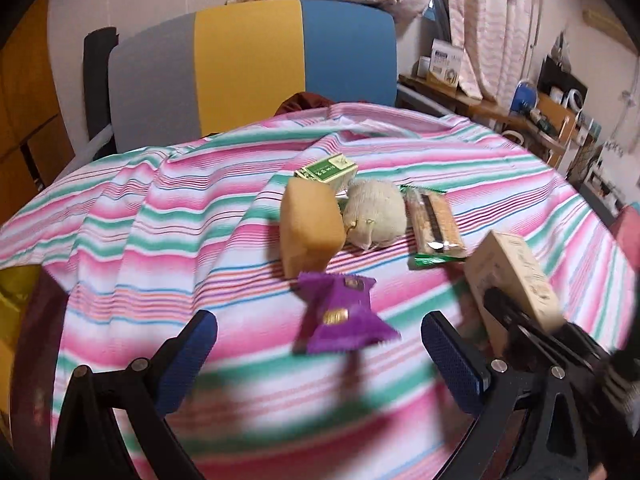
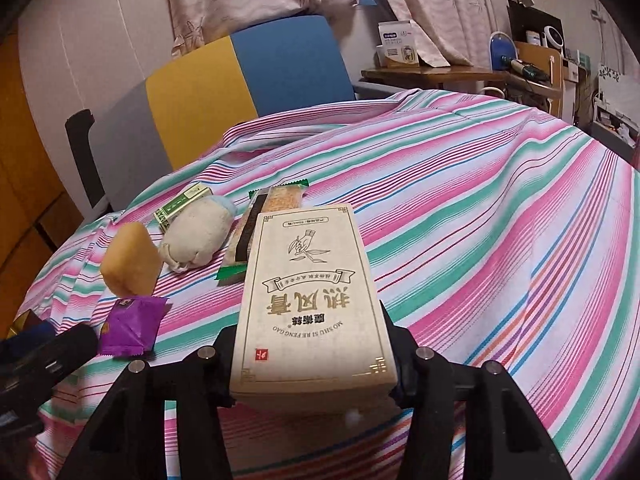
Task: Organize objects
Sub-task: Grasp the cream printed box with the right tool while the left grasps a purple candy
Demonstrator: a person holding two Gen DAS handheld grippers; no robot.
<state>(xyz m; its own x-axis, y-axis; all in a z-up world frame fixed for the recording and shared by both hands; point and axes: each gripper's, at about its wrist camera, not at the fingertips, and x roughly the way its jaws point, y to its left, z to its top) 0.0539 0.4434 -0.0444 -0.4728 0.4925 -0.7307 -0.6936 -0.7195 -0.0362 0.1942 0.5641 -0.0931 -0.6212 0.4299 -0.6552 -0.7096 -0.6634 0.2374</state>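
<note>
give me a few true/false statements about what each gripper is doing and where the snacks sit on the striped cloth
1. The right gripper is shut on the beige box. True.
2. The left gripper is clamped on the purple packet. False: it is open, and the packet lies between its blue fingers, untouched.
3. The orange sponge block sits just behind the purple packet. True.
4. The cream plush toy lies to the right of the biscuit pack. False: it lies between the sponge block and the biscuit pack.
5. The small green box is farther back than the plush toy. True.
</note>
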